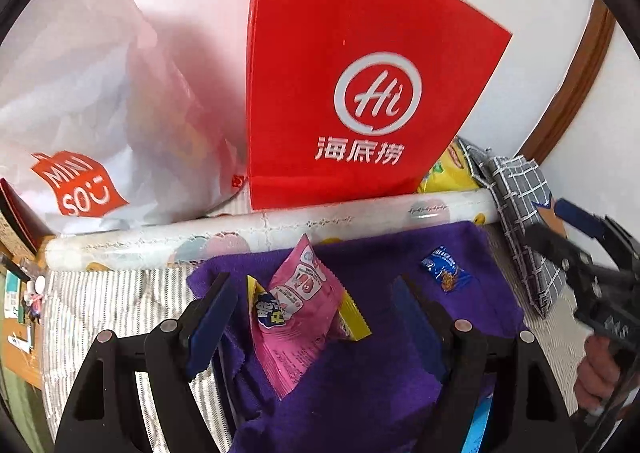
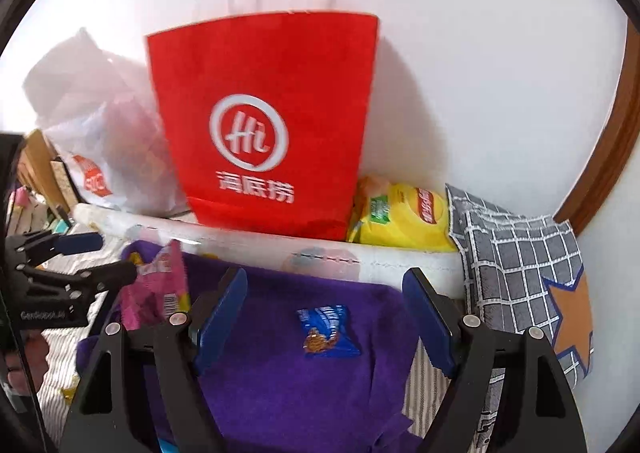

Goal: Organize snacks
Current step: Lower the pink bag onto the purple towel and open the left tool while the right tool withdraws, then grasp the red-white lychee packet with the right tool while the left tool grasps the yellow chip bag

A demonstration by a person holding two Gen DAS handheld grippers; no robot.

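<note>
Your left gripper point(image 1: 316, 317) stands wide open and grips nothing: the pink snack packet point(image 1: 298, 313) lies between its fingers on the purple cloth point(image 1: 360, 393), with clear gaps to both pads, a yellow packet point(image 1: 354, 317) tucked against it. Your right gripper point(image 2: 324, 317) is just as wide and also empty, hovering over the small blue snack packet point(image 2: 327, 331), which lies loose on the same cloth between the fingers. Beyond both sets of fingertips runs a rolled white mat point(image 2: 280, 249), and behind it stand the red paper bag point(image 2: 264, 125), a white plastic bag point(image 1: 100, 113) and a yellow chip bag point(image 2: 400, 217). By the look of it, sorting has barely begun: both small packets remain to be picked up and put away.
</note>
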